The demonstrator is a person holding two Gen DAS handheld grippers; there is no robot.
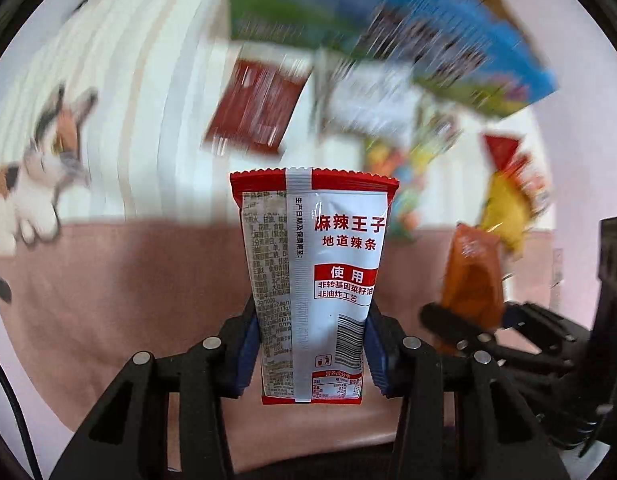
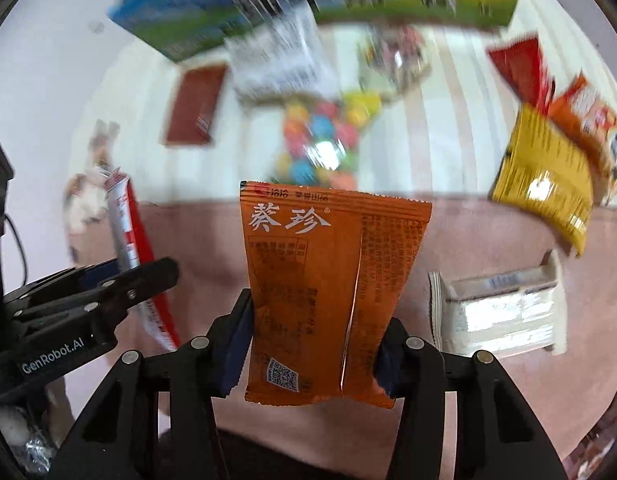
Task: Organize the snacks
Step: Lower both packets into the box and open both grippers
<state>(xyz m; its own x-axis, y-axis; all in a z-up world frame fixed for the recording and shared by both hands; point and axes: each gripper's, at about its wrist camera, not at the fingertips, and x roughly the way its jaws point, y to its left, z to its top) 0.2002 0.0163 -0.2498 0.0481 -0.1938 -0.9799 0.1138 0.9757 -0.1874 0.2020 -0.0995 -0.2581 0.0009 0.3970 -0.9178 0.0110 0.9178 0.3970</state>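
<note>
**Both hand-held grippers are holding a snack packet upright**

Your left hand-held gripper (image 1: pixel 310 344) is clamping the red-and-white spicy strip packet (image 1: pixel 314 276) between its blue pads (image 1: pixel 250 344), gripping it low so most of the packet is standing above the fingers. Your right hand-held gripper (image 2: pixel 314 348) is grasping the orange packet (image 2: pixel 328 292) the same way, upright, with the QR code near its lower edge.

Only the right wrist view is showing the white wrapped packs (image 2: pixel 496 312) lying on the pink surface (image 2: pixel 488 236) to the right, and the bag of coloured candies (image 2: pixel 320 140) clearly. Only the left wrist view is showing the cat print (image 1: pixel 40 184) on the striped cloth (image 1: pixel 148 100). Each view is catching the other gripper off to its side, with its packet raised.

You are holding both grippers side by side, close together, pointing toward the blurred blue-and-green box (image 1: pixel 388 28) at the far edge. The dark red packet (image 1: pixel 256 108) and the yellow packet (image 2: pixel 548 176) are lying on the cloth beyond, the yellow one overhanging the pink area. The pink surface directly ahead of both grippers is lying bare.
</note>
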